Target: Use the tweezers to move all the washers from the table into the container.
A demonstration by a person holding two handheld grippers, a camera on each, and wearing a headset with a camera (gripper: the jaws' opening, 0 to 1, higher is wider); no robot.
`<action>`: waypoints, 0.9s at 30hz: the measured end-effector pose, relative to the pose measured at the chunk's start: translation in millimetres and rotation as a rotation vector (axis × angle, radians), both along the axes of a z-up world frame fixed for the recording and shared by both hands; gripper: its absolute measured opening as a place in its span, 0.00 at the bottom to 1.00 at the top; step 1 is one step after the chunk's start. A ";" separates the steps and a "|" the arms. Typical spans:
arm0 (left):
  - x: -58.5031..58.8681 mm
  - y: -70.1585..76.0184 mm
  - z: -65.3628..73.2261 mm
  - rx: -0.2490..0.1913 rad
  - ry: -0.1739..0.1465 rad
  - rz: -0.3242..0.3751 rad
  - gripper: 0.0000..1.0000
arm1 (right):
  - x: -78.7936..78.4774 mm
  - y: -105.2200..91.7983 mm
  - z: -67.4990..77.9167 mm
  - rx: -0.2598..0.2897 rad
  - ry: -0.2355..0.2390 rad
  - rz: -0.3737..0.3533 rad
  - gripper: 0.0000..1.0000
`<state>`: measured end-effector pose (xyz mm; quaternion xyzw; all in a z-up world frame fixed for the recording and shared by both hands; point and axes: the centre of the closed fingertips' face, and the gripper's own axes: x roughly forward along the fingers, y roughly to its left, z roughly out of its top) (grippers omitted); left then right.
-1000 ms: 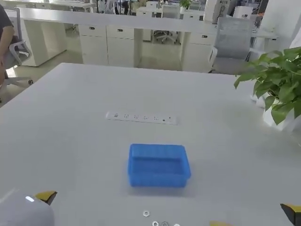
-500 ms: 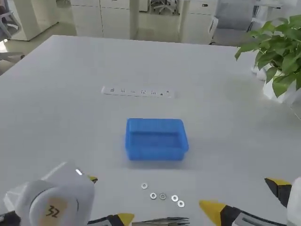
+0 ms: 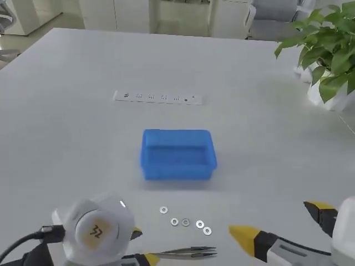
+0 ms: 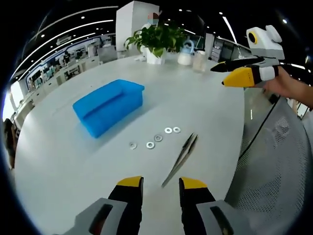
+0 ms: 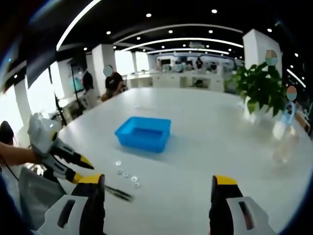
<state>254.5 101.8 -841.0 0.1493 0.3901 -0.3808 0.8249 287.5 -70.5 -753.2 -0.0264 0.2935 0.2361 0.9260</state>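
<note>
Though your left gripper (image 4: 161, 182) and right gripper (image 5: 159, 181) gaped empty, the left sat nearer the tweezers (image 4: 180, 154).
They lay lengthwise ahead of its jaws.

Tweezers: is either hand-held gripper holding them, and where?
Nothing held. Tweezers lie on the table, just ahead of the open left hand-held gripper; right hand-held gripper open, empty.

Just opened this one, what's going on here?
A person holds tongs in each hand over a white table, apparently setting up to pick up washers. Five washers lie in a loose row in front of the blue container, apart from it; I can see none inside it. The tweezers lie flat on the table just ahead of the left tongs, whose jaws are open and not gripping them. The right tongs hang wide open off to the side, holding nothing.
</note>
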 end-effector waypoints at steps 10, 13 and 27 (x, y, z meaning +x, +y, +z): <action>6.5 -10.0 -18.5 -0.007 -0.012 -0.040 0.19 | 4.0 4.4 -5.1 -0.002 0.014 0.020 0.88; -0.6 -10.3 -21.5 0.013 0.049 -0.062 0.15 | 4.6 5.6 -7.5 -0.011 0.016 0.028 0.87; -23.6 -27.0 -19.2 0.054 0.016 -0.282 0.00 | -6.1 22.5 -17.7 -0.020 0.070 0.114 0.65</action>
